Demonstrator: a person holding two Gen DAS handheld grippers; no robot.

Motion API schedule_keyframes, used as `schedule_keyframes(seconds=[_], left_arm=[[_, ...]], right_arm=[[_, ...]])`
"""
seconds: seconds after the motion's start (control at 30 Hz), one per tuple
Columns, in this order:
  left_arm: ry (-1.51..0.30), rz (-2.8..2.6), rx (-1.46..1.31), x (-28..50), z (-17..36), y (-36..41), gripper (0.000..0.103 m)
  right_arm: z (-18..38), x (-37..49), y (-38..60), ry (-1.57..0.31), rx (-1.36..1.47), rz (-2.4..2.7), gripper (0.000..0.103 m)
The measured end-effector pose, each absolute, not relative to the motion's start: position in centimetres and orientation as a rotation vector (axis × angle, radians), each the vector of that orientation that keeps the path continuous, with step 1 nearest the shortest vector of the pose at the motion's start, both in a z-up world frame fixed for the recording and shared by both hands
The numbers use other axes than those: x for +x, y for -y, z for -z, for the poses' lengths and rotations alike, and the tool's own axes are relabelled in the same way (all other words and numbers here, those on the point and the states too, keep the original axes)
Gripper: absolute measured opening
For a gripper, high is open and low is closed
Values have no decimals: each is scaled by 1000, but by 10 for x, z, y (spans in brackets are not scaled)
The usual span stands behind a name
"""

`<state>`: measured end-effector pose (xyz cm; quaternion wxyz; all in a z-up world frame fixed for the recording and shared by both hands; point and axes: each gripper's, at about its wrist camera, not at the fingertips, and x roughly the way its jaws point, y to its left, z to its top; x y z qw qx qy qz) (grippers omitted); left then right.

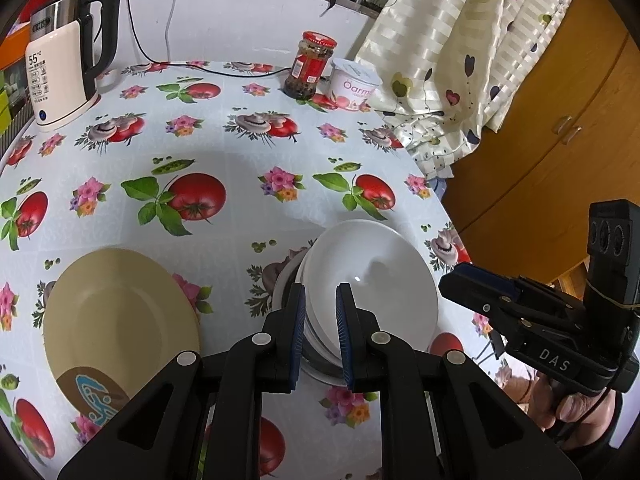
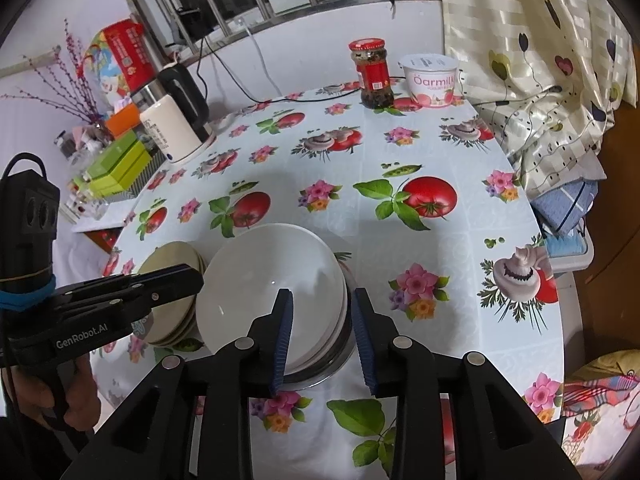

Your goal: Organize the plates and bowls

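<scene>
A stack of white bowls rests in a metal bowl on the flowered tablecloth. My left gripper straddles the stack's left rim. One pad is inside the top bowl, the other outside, and both lie against the rims. From the right wrist it appears as the left gripper at that rim. My right gripper stands open astride the right rim, with a gap between the rim and its outer pad. Tan plates lie stacked just left of the bowls.
A white kettle stands far left. A red-lidded jar and a yogurt tub sit at the back. A curtain drapes over the table's right edge beside a wooden cabinet. Green boxes sit off the left side.
</scene>
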<state>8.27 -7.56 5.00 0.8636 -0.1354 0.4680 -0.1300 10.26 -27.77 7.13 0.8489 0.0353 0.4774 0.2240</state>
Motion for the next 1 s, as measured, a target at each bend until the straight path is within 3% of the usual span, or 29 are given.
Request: schedule_keyframes(seconds=[1.0], left_arm=[[-956,211,-303,77,-40,49,16]], right_arm=[[-71,109,315,-992,175,-455,31]])
